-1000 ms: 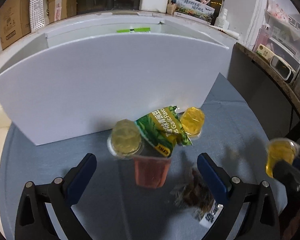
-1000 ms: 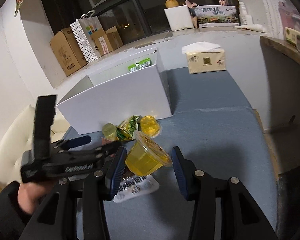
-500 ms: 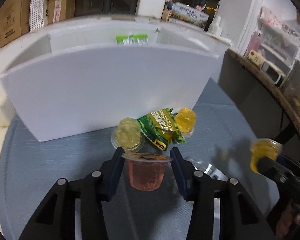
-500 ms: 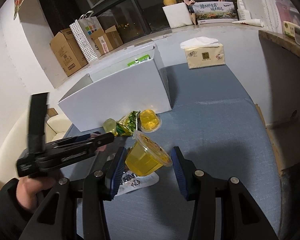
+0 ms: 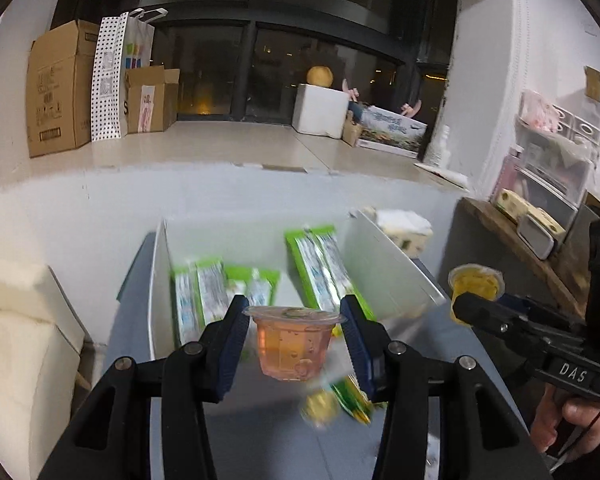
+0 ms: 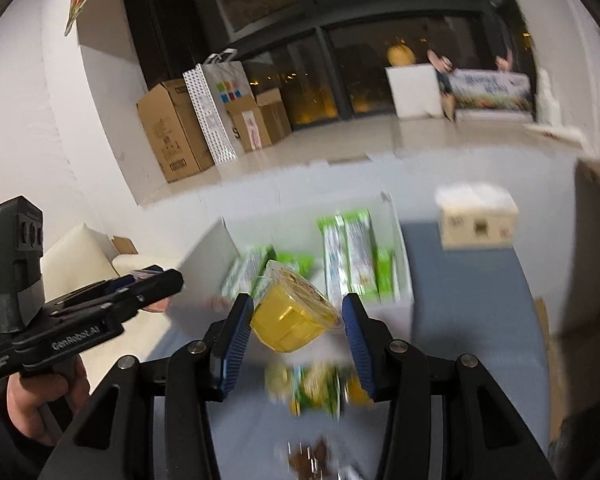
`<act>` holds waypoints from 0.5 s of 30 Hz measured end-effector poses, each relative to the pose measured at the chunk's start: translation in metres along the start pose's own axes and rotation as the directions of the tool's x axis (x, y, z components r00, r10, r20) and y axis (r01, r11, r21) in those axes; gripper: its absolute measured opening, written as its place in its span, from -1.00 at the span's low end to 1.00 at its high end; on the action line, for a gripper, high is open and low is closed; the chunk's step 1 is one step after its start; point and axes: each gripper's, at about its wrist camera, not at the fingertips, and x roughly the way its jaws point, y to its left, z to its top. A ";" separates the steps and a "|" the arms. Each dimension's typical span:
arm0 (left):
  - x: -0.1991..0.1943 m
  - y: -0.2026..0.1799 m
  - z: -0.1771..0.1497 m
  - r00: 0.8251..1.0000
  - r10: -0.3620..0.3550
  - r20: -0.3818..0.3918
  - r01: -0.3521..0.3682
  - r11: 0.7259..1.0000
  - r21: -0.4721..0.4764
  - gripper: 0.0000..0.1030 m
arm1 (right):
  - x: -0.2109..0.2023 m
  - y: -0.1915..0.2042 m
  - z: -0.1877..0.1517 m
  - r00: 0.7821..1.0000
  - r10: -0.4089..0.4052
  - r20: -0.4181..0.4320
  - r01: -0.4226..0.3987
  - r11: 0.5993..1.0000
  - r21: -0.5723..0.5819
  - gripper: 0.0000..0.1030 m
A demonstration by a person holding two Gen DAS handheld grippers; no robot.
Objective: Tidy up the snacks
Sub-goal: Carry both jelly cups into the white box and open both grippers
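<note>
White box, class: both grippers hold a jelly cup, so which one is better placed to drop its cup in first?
Left, probably. The pink jelly cup in the left gripper sits upright, in line with the white box. The right gripper holds its yellow jelly cup tilted.

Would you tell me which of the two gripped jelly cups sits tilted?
The yellow jelly cup in the right gripper; the left gripper's pink jelly cup is upright.

dim indoor light, dark windows (image 5: 260,72) behind. heavy fisheye bend and black corners. motion blur smears the white box (image 6: 396,240) and desk (image 6: 460,320), worse in the right view.
</note>
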 end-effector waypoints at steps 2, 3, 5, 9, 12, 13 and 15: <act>0.013 0.007 0.009 1.000 0.018 -0.010 -0.018 1.000 0.009 0.01 | 0.015 0.000 0.013 1.000 -0.005 -0.009 0.005 1.000 -0.003 -0.02; 0.019 0.011 0.013 1.000 0.021 -0.019 -0.021 1.000 0.007 0.01 | 0.023 0.000 0.020 1.000 -0.015 -0.020 0.015 1.000 -0.002 -0.02; 0.031 0.015 0.016 0.999 0.042 -0.029 -0.042 0.999 0.014 0.03 | 0.037 -0.008 0.027 0.999 -0.022 -0.042 0.022 1.000 0.019 -0.02; 0.055 0.021 0.009 0.993 0.086 -0.083 -0.087 0.996 -0.001 0.99 | 0.056 -0.027 0.028 0.995 -0.022 -0.101 0.031 0.995 0.090 0.32; 0.057 0.026 0.001 0.992 0.085 -0.092 -0.087 0.996 -0.015 1.00 | 0.051 -0.037 0.022 0.996 -0.034 -0.080 0.044 0.991 0.127 0.88; 0.057 0.027 -0.001 0.992 0.083 -0.096 -0.085 0.996 -0.014 1.00 | 0.050 -0.040 0.021 0.996 -0.032 -0.083 0.043 0.990 0.135 0.88; 0.054 0.027 -0.005 0.992 0.086 -0.094 -0.087 0.996 -0.006 1.00 | 0.047 -0.045 0.017 0.995 -0.030 -0.091 0.044 0.988 0.151 0.88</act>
